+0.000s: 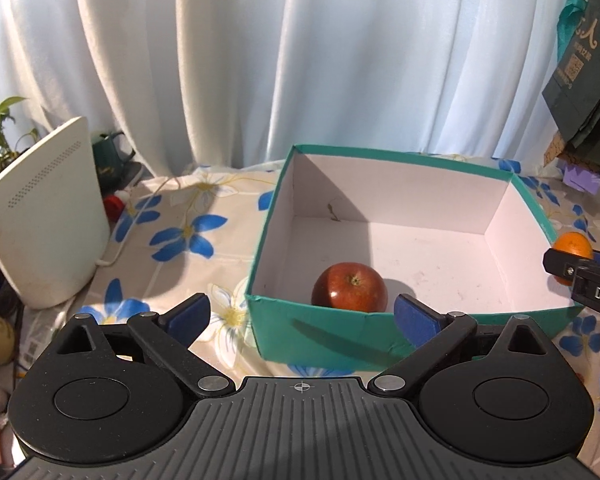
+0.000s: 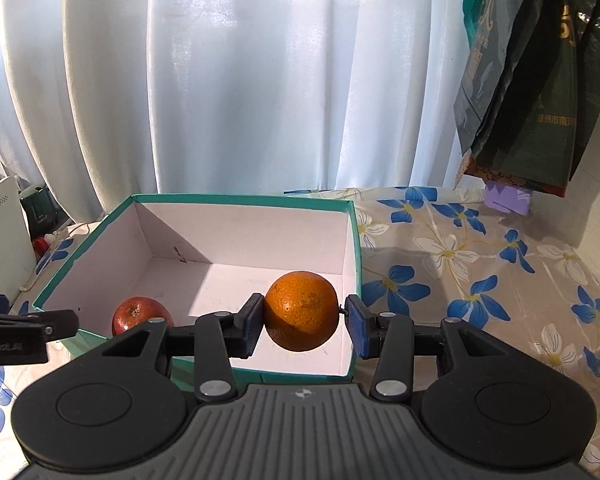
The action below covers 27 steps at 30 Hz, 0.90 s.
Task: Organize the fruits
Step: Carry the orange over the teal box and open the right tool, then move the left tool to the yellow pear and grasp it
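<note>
Orange (image 2: 302,311) clamped between the 2 blue pads of the right gripper (image 2: 303,326), held above the near right part of the teal box (image 2: 82,248), where 1 red apple (image 1: 349,287) sits by its near wall; left gripper (image 1: 302,314) jaws wide apart, holding nothing.

My left gripper (image 1: 302,314) is hanging with fingers spread wide; my right gripper (image 2: 302,326) is clamping something round between its pads.
</note>
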Each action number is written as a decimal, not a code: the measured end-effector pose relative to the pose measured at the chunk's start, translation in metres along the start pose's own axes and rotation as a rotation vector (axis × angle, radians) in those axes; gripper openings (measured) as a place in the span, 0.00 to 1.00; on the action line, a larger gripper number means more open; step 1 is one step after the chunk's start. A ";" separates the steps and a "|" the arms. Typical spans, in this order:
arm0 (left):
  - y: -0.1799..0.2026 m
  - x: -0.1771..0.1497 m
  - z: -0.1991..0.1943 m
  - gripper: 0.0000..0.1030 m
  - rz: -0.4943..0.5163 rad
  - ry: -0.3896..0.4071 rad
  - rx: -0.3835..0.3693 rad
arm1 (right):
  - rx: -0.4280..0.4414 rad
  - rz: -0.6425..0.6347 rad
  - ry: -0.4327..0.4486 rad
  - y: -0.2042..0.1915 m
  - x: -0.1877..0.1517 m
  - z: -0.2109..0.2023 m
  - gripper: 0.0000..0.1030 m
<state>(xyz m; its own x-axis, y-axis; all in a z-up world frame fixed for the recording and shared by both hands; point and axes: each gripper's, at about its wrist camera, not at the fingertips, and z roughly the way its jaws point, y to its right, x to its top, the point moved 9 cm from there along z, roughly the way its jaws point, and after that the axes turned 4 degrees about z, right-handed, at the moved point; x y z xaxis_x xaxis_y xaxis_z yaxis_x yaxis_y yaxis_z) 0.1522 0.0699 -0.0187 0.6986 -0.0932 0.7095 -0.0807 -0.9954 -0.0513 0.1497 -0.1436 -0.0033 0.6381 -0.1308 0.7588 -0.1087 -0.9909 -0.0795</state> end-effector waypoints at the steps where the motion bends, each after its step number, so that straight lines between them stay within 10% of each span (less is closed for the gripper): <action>1: -0.002 -0.002 -0.001 0.98 0.000 -0.004 0.003 | 0.000 0.001 -0.008 -0.001 -0.001 0.007 0.42; 27: -0.014 -0.029 0.010 0.98 -0.008 -0.098 0.032 | -0.033 -0.035 -0.091 -0.008 -0.017 0.051 0.43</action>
<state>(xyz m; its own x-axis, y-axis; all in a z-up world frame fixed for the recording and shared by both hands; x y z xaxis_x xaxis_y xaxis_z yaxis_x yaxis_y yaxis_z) 0.1399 0.0866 -0.0454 0.7651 -0.0857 0.6382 -0.0534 -0.9961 -0.0697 0.1786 -0.1352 -0.0487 0.7086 -0.0998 0.6985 -0.1089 -0.9936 -0.0316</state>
